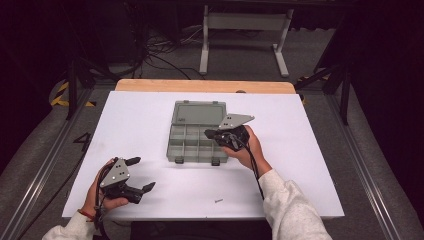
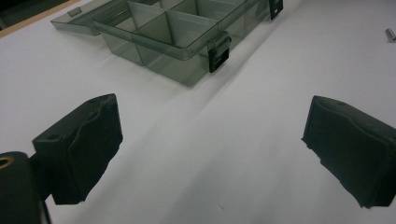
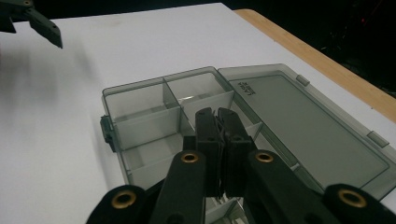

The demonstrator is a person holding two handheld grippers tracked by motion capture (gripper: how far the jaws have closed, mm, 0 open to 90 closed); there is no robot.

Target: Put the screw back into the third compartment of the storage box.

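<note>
A smoky grey compartment box (image 1: 173, 150) lies open mid-table, its lid (image 1: 198, 112) folded flat behind it. My right gripper (image 1: 208, 133) hovers over the box's right-hand compartments with its jaws pressed together. In the right gripper view its tips (image 3: 215, 114) hang above the dividers of the box (image 3: 140, 126); I cannot tell whether anything small is pinched between them. My left gripper (image 1: 144, 173) rests near the table's front left, open and empty. Its wide-spread jaws (image 2: 212, 140) face the box (image 2: 187, 46) across bare white tabletop.
A small metal screw (image 1: 218, 200) lies on the white surface near the front edge, also at the far right of the left gripper view as a screw (image 2: 390, 33). The wooden table edge (image 1: 205, 86) runs behind the box. Cables and a stand fill the dark floor beyond.
</note>
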